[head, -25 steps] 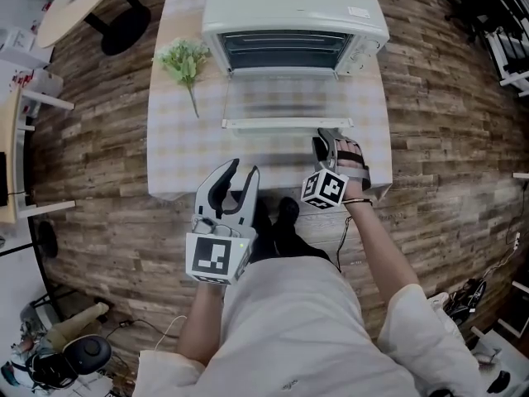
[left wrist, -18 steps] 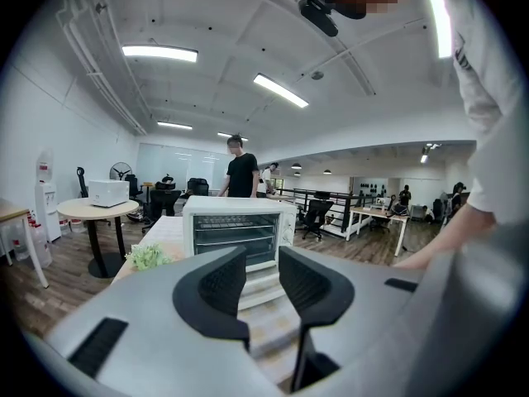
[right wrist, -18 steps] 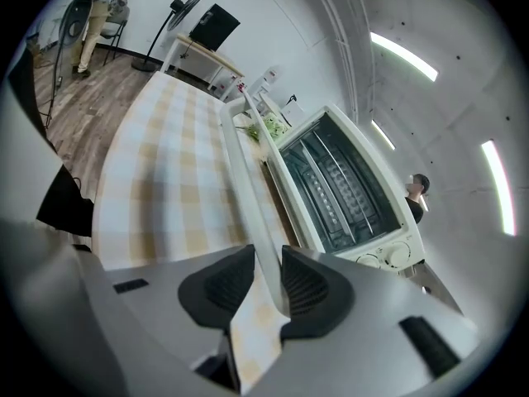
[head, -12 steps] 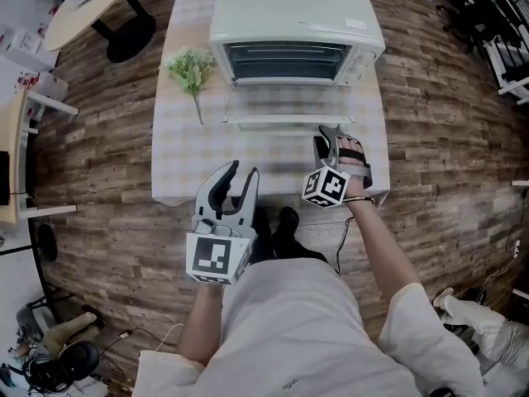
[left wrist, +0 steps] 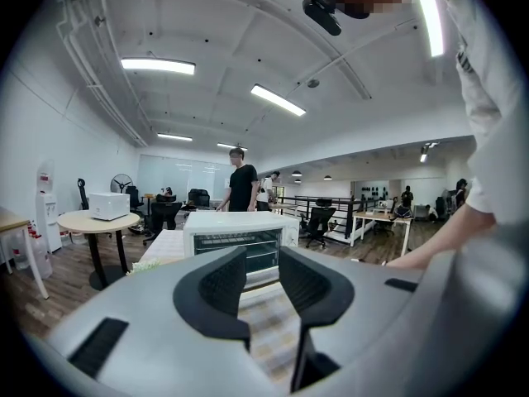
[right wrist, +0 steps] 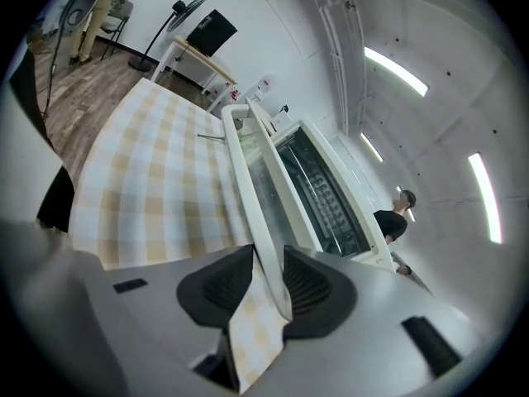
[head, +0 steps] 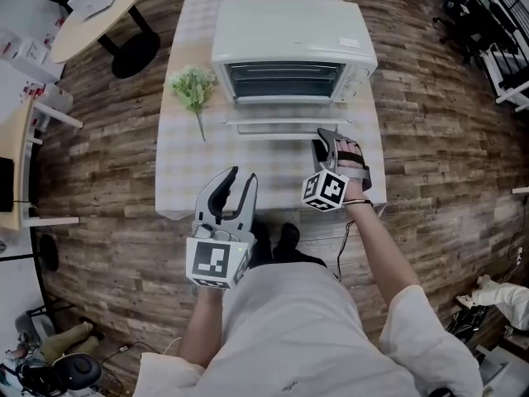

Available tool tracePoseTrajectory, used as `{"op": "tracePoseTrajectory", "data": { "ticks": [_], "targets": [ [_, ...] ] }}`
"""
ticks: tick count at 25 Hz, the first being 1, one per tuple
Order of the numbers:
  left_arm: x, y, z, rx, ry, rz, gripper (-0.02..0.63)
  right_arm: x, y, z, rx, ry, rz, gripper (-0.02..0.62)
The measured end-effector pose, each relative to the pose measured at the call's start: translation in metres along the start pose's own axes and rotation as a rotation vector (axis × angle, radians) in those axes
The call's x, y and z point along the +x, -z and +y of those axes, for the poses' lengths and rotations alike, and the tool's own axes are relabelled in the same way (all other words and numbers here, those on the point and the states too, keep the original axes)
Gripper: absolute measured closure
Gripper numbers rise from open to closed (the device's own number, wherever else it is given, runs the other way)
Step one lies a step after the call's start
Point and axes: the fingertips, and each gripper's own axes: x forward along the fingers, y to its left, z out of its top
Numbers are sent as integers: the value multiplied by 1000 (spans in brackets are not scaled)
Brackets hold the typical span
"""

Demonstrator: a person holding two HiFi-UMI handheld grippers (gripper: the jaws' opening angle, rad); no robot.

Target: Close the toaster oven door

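White sleeves [head: 413, 304], grey left gripper [head: 243, 174], black jaws

The left claw [head: 234, 174], a grey two-jaw tool with black pads, sits at lower centre-left of the head view. It points up the frame, its marker cube nearest the body. Its jaws stand apart with nothing between them. The bare left forearm [head: 201, 325] runs straight down from it to the torso.

The right claw [head: 327, 139] is higher, at centre-right, and tilts downward. The right hand [head: 349, 157] is wrapped round its grip and the right forearm [head: 376, 242] slants to the lower right. Its jaws have just been opening slightly. The white handle bar of the oven door [right wrist: 246, 160] lies between them, against both pads at the tips.
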Motion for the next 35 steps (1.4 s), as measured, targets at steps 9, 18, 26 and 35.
{"op": "tracePoseTrajectory", "data": {
  "ticks": [9, 18, 26, 35],
  "targets": [
    [9, -15, 1, 7, 8, -35, 499, 8, -9, -32, -16, 40, -7, 475],
    [11, -26, 13, 21, -2, -54, 499, 16, -17, -57, -28, 63, -5, 469],
    [15, -33, 16, 24, 2, -62, 499, 28, -23, -78, -62, 86, -6, 468],
    [20, -36, 18, 23, -6, -64, 499, 44, -28, -101, -84, 89, 2, 468]
  ]
}}
